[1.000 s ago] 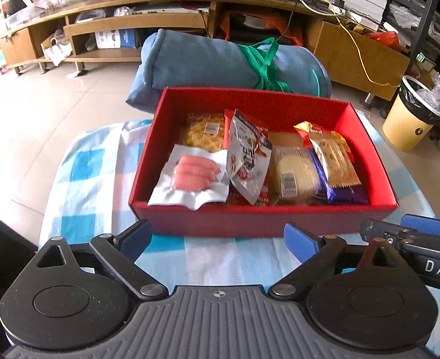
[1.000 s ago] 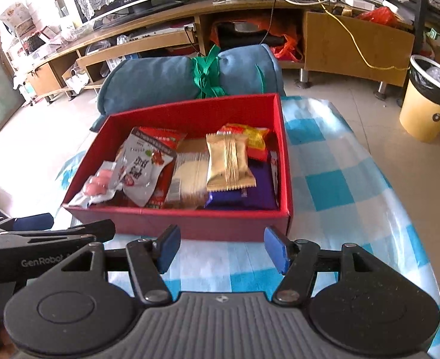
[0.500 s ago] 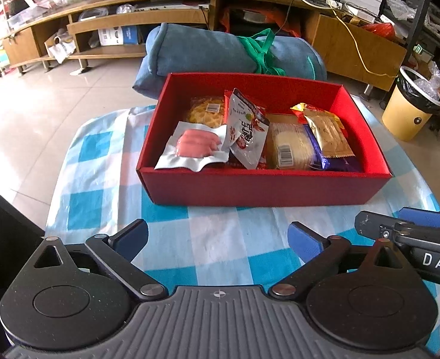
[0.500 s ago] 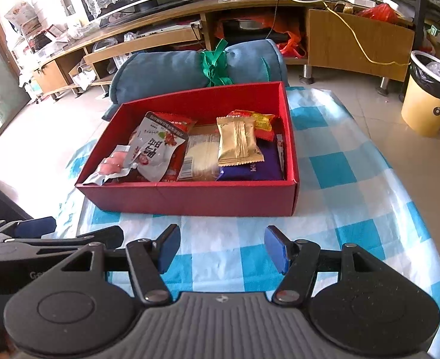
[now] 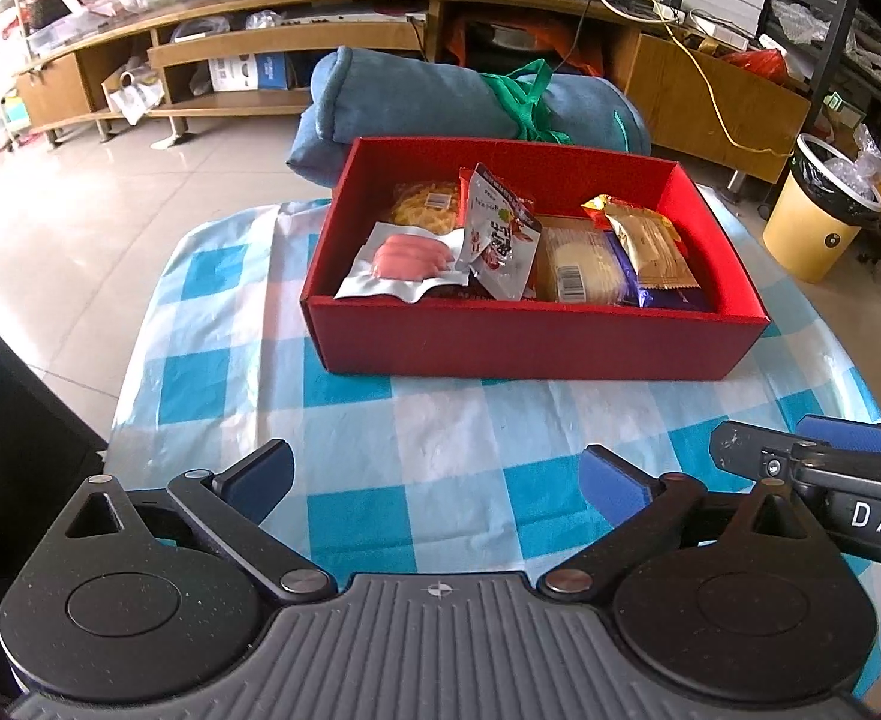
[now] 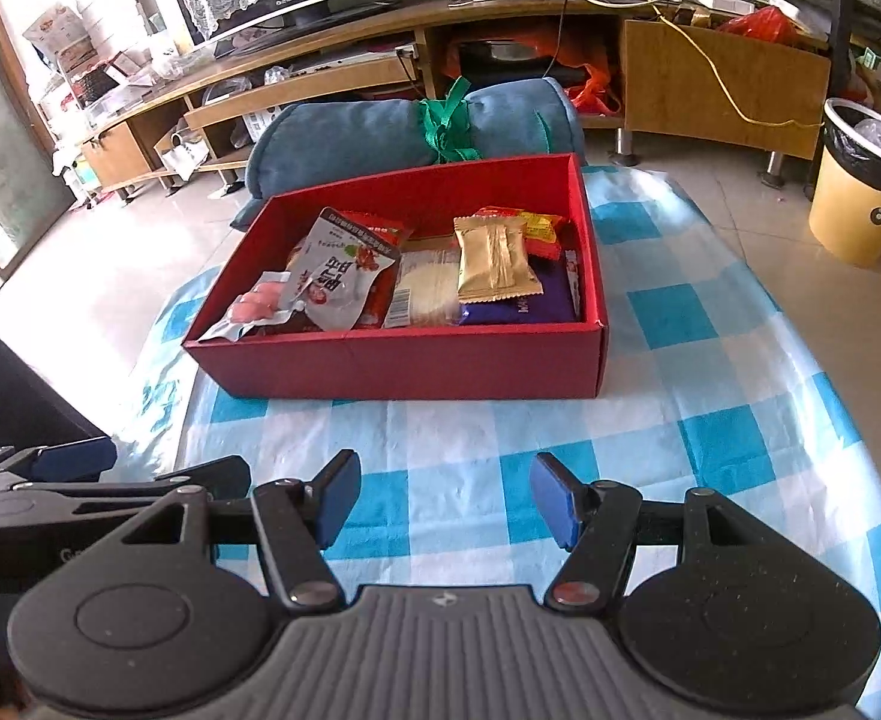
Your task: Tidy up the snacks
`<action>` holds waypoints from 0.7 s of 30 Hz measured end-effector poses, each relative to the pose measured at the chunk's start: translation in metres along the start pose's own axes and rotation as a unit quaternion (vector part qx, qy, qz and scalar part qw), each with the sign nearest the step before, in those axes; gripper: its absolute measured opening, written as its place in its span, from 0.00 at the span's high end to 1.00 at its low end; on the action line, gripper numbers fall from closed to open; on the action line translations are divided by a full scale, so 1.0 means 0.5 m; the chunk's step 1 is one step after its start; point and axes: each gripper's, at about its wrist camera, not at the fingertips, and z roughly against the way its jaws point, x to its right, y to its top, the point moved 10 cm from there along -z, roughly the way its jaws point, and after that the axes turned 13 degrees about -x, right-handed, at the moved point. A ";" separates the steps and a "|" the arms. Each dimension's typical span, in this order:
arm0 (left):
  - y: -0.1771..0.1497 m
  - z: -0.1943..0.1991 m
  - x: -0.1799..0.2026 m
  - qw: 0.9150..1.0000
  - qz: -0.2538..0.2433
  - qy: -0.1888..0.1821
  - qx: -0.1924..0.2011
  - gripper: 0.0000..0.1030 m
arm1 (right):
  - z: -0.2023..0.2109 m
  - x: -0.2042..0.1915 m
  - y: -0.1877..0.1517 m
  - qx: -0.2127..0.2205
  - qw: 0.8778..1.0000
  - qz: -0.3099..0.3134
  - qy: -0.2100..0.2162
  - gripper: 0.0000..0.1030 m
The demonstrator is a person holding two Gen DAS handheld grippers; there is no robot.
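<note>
A red box [image 5: 530, 342] [image 6: 404, 369] stands on the blue checked tablecloth [image 5: 440, 438] and holds several snacks: a pink sausage pack [image 5: 407, 258], a grey pouch [image 5: 500, 240] [image 6: 338, 282], a pale cake [image 5: 584, 267], a gold bar [image 5: 656, 246] [image 6: 494, 258] and a purple pack [image 6: 518, 306]. My left gripper [image 5: 437, 480] is open and empty, well short of the box. My right gripper [image 6: 443, 498] is open and empty, also short of the box. Each gripper shows at the edge of the other's view.
A rolled blue blanket [image 5: 416, 96] with a green strap lies just behind the box. A yellow bin [image 5: 824, 210] stands on the floor at the right. A wooden TV bench [image 5: 260, 18] runs along the back. The table edge drops off at the left.
Both grippers have pulled back from the box toward the table's near side; more tablecloth now lies between them and the box. Both stay open and empty.
</note>
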 end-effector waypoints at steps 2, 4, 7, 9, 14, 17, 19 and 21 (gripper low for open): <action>-0.006 0.003 -0.002 1.000 0.001 0.000 0.000 0.01 | 0.003 -0.003 -0.006 0.000 1.000 0.001 0.001 0.44; -0.012 0.006 -0.004 1.000 0.002 -0.001 0.000 0.01 | 0.006 -0.006 -0.013 0.000 1.000 0.002 0.003 0.44; -0.021 0.011 -0.008 1.000 0.000 0.002 0.001 0.01 | 0.009 -0.011 -0.021 -0.001 1.000 0.006 0.004 0.44; -0.027 0.014 -0.011 1.000 0.000 0.004 0.002 0.01 | 0.010 -0.015 -0.026 -0.002 1.000 0.008 0.005 0.44; -0.040 0.021 -0.015 1.000 -0.002 0.008 0.004 0.00 | 0.015 -0.020 -0.040 -0.003 1.000 0.012 0.007 0.44; -0.048 0.025 -0.016 1.000 -0.006 0.012 0.006 0.00 | 0.017 -0.022 -0.049 -0.004 1.000 0.013 0.007 0.44; -0.051 0.027 -0.016 1.000 -0.008 0.015 0.006 0.00 | 0.018 -0.023 -0.053 -0.005 1.000 0.014 0.006 0.44; -0.056 0.029 -0.016 1.000 -0.010 0.016 0.008 0.00 | 0.019 -0.024 -0.055 -0.005 1.000 0.014 0.006 0.44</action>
